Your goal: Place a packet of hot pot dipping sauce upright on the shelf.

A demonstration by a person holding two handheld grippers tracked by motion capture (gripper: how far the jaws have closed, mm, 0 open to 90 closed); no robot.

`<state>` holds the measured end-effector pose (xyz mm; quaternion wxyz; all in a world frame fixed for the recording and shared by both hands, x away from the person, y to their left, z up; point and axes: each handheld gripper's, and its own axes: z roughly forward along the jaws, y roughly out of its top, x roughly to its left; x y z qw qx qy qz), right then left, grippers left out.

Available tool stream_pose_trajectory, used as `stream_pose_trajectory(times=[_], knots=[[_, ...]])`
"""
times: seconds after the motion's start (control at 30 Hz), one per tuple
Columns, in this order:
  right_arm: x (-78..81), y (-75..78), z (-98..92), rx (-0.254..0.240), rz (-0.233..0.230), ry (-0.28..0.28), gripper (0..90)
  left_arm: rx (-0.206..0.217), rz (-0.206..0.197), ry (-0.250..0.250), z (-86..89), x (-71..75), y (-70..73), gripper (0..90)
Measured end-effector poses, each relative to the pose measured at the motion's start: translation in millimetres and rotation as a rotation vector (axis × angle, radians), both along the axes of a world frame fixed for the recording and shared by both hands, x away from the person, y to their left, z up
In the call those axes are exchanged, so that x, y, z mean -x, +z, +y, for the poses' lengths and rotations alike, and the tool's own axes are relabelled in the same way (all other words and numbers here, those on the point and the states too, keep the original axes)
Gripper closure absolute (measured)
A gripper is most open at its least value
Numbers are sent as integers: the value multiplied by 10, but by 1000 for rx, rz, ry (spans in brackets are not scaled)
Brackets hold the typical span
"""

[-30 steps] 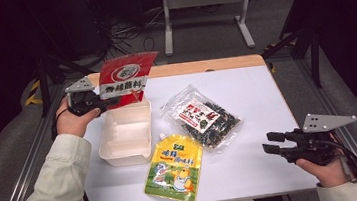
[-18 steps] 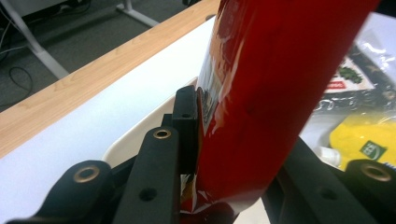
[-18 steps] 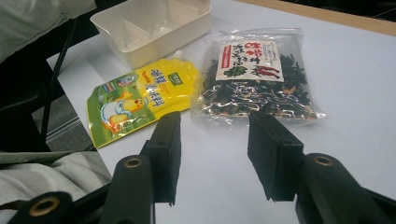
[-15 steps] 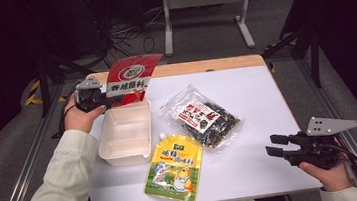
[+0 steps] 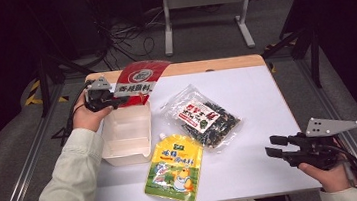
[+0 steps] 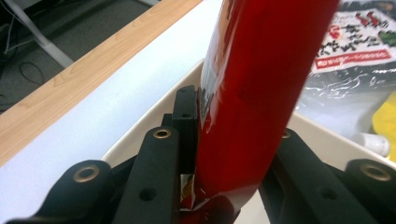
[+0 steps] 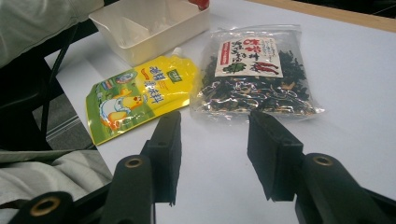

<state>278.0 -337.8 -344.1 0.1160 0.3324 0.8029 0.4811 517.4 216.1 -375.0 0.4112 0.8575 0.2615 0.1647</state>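
Left gripper (image 5: 111,98) clamps the red pouch (image 5: 140,79) by its edge, holding it over the far end of the white bin (image 5: 126,136), not yet let go. Right of the bin, the yellow pouch (image 5: 173,167) and seaweed bag (image 5: 202,115) lie on the table (image 5: 245,88), unpacked. Near right, the right gripper (image 5: 278,146) hovers with jaws apart, empty.

Left gripper (image 5: 116,100) clamped; right gripper (image 5: 275,147) parted, level.
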Motion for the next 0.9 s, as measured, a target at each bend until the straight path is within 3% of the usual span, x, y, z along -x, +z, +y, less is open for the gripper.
stream_pose_trajectory(times=[0.23,0.53,0.67,0.83,0.9], knots=[[-4,-10,16,2,3,6,547,16,3,5,-18,-32,-91,753],[-7,-14,26,-2,2,10,546,93,-4,18,51,-73,-223,748],[-9,-22,32,2,3,11,546,85,-19,26,41,-85,-285,747],[-13,-28,44,1,7,16,545,77,5,43,24,-82,-274,746],[-11,-26,41,1,6,18,545,83,25,71,22,-74,-261,721]])
